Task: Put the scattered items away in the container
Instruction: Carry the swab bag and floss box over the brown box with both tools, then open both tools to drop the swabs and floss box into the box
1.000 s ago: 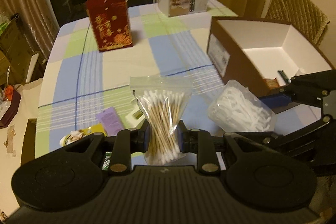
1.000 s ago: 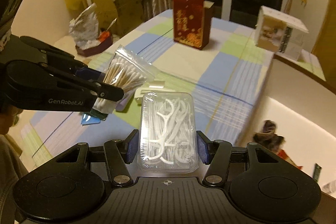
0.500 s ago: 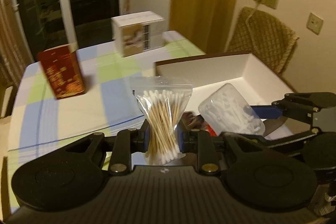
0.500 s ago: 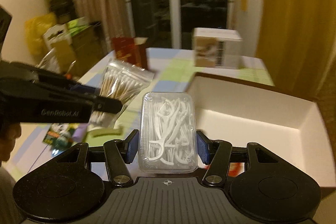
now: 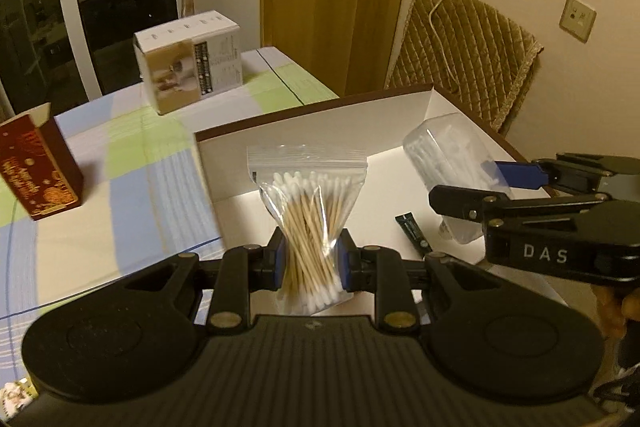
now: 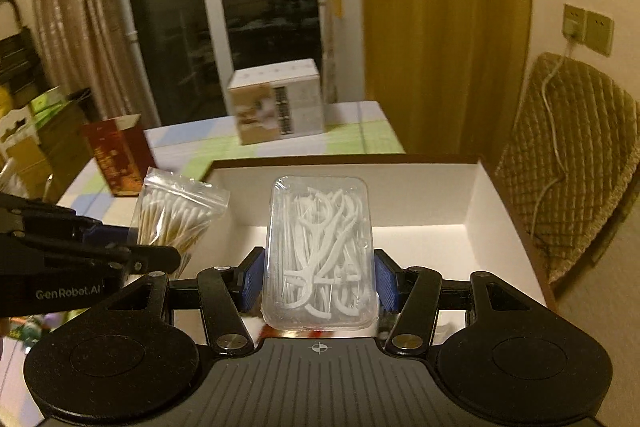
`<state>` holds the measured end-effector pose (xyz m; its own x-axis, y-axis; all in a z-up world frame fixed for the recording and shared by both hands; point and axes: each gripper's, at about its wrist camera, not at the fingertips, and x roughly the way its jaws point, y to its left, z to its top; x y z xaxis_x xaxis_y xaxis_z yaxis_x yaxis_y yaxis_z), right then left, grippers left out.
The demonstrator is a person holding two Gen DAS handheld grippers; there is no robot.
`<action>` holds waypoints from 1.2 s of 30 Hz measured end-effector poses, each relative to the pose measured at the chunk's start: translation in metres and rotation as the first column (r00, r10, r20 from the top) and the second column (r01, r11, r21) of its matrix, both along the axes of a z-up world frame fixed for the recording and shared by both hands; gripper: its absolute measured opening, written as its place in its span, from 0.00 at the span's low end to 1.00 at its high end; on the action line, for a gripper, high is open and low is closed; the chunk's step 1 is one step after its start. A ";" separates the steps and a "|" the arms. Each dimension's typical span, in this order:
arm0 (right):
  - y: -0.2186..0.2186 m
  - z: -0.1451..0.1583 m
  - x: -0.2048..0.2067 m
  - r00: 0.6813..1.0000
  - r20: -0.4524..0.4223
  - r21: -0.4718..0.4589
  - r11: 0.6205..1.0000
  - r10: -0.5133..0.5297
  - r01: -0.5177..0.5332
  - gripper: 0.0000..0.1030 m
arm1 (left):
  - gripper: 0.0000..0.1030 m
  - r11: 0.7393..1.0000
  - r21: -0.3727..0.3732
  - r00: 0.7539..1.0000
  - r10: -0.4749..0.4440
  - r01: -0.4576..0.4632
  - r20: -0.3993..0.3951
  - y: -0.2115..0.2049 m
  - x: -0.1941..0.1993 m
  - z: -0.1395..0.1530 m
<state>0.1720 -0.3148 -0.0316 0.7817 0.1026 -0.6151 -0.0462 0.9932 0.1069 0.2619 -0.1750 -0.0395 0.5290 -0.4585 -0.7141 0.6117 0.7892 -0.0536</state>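
The left gripper (image 5: 311, 263) is clamped on a zip bag of cotton swabs (image 5: 310, 227), its blue pads pressing the bag in at the waist so that the wooden sticks bunch between them. The bag stands upright in the grip, its sealed top above and the white tips of the lower ends showing below the pads. The fingers are only a narrow way apart, as wide as the squeezed bag.

The right gripper (image 6: 319, 277) is closed on a clear plastic case of white floss picks (image 6: 320, 255). Its blue pads sit against the two long sides of the case, so the fingers stand wider apart than those of the left. The case is held upright, flat face toward the camera.

Both held things hang over the open container (image 5: 320, 125), a shallow box with white inside walls and a brown outside, which rests on the table (image 5: 132, 163) under a checked cloth of blue, green and cream. In the left wrist view a small dark sachet (image 5: 414, 233) lies on the box floor, between the swab bag and the floss case (image 5: 448, 163). In the right wrist view the swab bag (image 6: 176, 215) is held to the left of the floss case, over the box's left edge.

Beyond the box, a dark red carton (image 5: 38, 163) and a white printed carton (image 5: 188, 61) stand on the cloth, well apart from each other. A quilted chair back (image 5: 464, 55) rises behind the table's far side.
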 end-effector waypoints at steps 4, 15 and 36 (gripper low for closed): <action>-0.013 -0.006 0.011 1.000 -0.019 0.002 1.000 -0.019 0.019 0.57 | 0.20 1.000 0.012 1.000 -0.003 0.003 -0.007 -0.021 0.013 -0.009; -0.036 -0.038 0.064 0.994 -0.100 0.065 0.997 -0.045 0.052 0.57 | 0.20 0.999 0.027 0.996 0.039 -0.037 -0.079 -0.054 0.051 -0.045; -0.042 -0.070 0.118 0.969 -0.231 0.083 0.990 -0.091 0.113 0.57 | 0.20 0.981 0.151 0.977 0.142 -0.118 -0.161 -0.074 0.102 -0.088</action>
<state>0.2901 -0.3566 -0.1014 0.6324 0.0959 -0.7687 0.0908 0.9763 0.1965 0.3635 -0.2491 -0.1276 0.4429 -0.2831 -0.8507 0.4946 0.8686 -0.0316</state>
